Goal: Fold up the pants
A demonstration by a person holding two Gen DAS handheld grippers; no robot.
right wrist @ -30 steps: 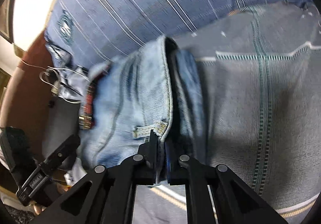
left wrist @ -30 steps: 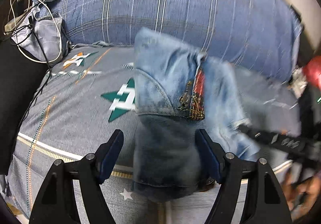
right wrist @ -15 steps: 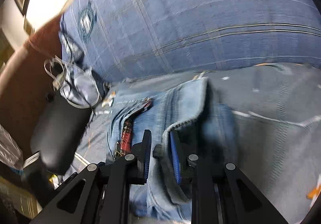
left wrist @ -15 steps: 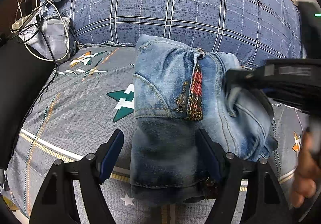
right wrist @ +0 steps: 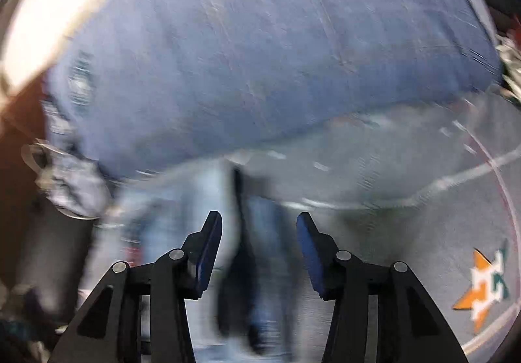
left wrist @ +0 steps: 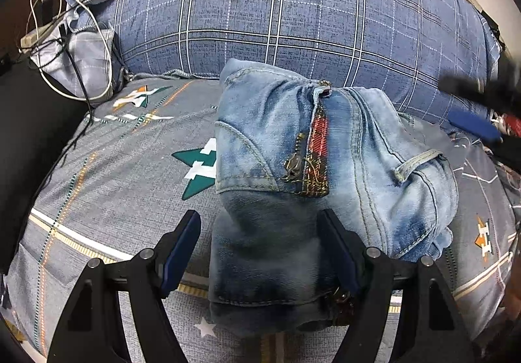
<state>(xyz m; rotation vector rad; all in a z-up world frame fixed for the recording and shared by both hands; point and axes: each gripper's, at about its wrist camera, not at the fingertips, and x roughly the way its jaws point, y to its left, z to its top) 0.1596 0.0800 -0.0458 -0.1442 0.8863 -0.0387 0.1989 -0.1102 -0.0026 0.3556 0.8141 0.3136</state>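
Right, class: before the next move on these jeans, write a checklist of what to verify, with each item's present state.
1. Jeans lie folded in a bundle on the bed sheet: ok.
2. Right hand-held gripper free of denim: ok; jaws opening, pads not pressing on cloth.
3. Left hand-held gripper open around the bundle's near end: ok, left pad clear.
4. Left hand-held gripper's right pad clear of denim: cannot tell.
5. Fold tidy: not ok; right side bulges, belt loop sticks up.
6. Cables away from jeans: ok.
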